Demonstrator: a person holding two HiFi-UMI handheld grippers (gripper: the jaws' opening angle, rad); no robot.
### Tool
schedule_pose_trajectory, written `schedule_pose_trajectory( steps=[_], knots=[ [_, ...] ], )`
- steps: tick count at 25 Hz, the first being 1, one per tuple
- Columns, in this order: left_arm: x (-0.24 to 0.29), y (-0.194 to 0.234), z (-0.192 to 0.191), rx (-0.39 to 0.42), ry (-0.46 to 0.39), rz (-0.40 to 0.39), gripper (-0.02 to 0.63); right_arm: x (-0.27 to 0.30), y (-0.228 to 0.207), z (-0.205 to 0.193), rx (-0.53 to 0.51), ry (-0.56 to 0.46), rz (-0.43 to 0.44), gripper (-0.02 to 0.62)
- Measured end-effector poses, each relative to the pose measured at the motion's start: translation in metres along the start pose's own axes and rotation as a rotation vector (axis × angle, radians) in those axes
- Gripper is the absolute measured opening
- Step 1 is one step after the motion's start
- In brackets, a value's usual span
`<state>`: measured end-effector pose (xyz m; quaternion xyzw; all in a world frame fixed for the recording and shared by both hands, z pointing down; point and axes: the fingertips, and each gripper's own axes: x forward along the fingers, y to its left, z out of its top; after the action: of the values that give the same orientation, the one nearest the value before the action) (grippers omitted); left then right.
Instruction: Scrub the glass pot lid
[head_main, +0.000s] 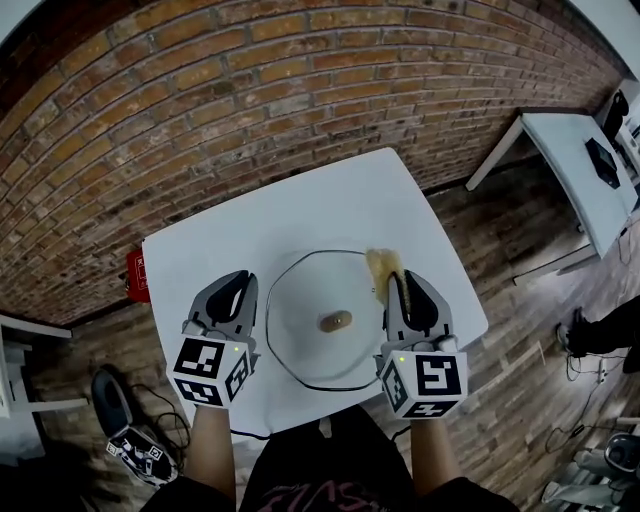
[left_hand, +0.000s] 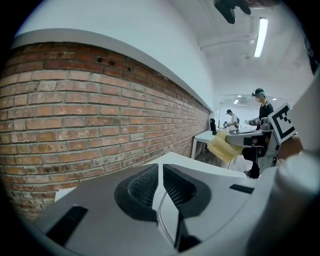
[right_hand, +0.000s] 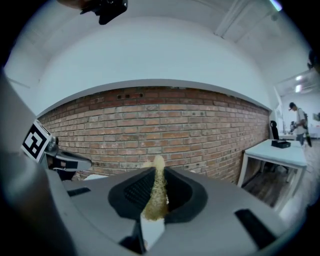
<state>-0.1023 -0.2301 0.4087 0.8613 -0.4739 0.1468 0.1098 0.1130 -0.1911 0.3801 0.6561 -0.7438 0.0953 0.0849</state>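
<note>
My left tool (head_main: 243, 285) is closed on nothing; my right tool (head_main: 402, 285) grips the yellow sponge (head_main: 382, 264). The glass pot lid (head_main: 300, 310) lies flat on the white bench (head_main: 250, 225), knob (head_main: 335, 321) up, near its front edge, between both tools.

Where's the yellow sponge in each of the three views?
Head view: sponge right of centre, at the tip of the right gripper.
Left gripper view: sponge right of centre, sticking out from the right gripper.
Right gripper view: sponge bottom centre, pinched between the jaws.
Shared landmark: the brick wall.
</note>
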Motion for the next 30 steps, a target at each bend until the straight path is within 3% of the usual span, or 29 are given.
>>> schedule_pose_trajectory(
  steps=[6, 17, 20, 30],
  knots=[
    [0.012, 0.0, -0.025, -0.019, 0.044, 0.008, 0.015, 0.004, -0.007, -0.035, 0.008, 0.067, -0.004, 0.057],
    [0.023, -0.008, -0.102, -0.131, 0.167, -0.01, 0.02, 0.003, -0.008, -0.1, 0.032, 0.181, 0.003, 0.057],
    [0.028, -0.011, -0.115, -0.154, 0.197, -0.027, 0.126, 0.004, -0.009, -0.105, 0.029, 0.192, 0.005, 0.057],
    [0.032, -0.01, -0.143, -0.229, 0.245, -0.02, 0.126, 0.01, -0.002, -0.108, 0.022, 0.201, 0.027, 0.057]
  ],
)
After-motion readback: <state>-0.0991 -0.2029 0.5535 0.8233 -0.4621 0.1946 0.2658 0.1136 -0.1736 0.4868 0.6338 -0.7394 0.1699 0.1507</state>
